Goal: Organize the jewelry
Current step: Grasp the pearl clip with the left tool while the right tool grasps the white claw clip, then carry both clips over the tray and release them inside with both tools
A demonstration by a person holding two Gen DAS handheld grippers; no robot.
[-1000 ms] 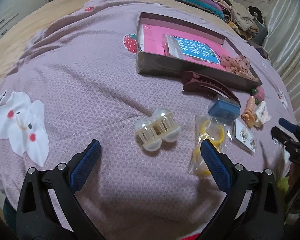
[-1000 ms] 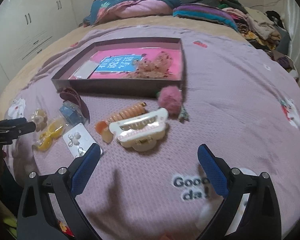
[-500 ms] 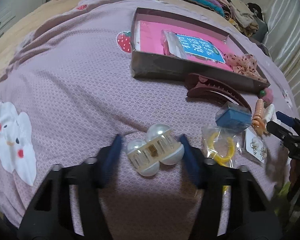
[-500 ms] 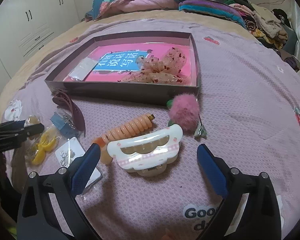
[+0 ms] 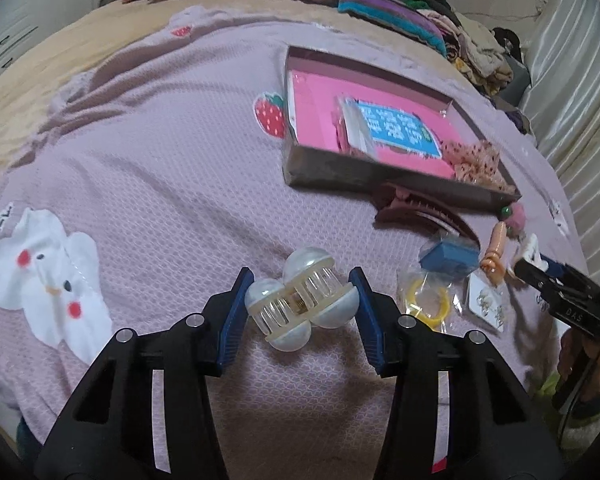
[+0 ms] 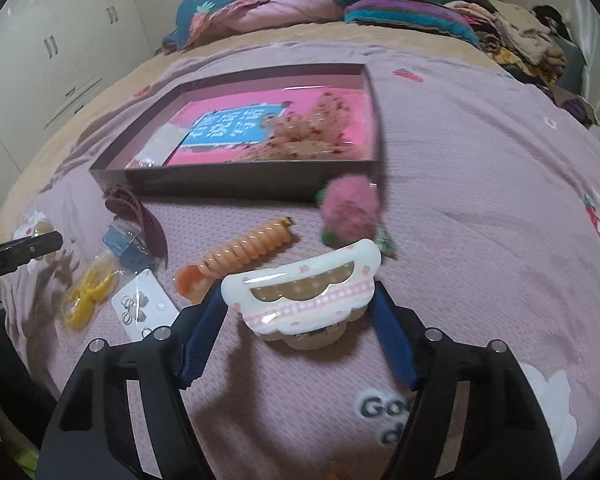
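My left gripper pinches the pearl clip at lower centre; my right gripper narrowly brackets the white clip.

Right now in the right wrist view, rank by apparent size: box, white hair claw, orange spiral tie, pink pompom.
1. box
2. white hair claw, though it sits nearest the camera between the right gripper's fingers
3. orange spiral tie
4. pink pompom, close to the tie; unsure

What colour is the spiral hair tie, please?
Orange spiral hair tie; the right wrist view shows it best.
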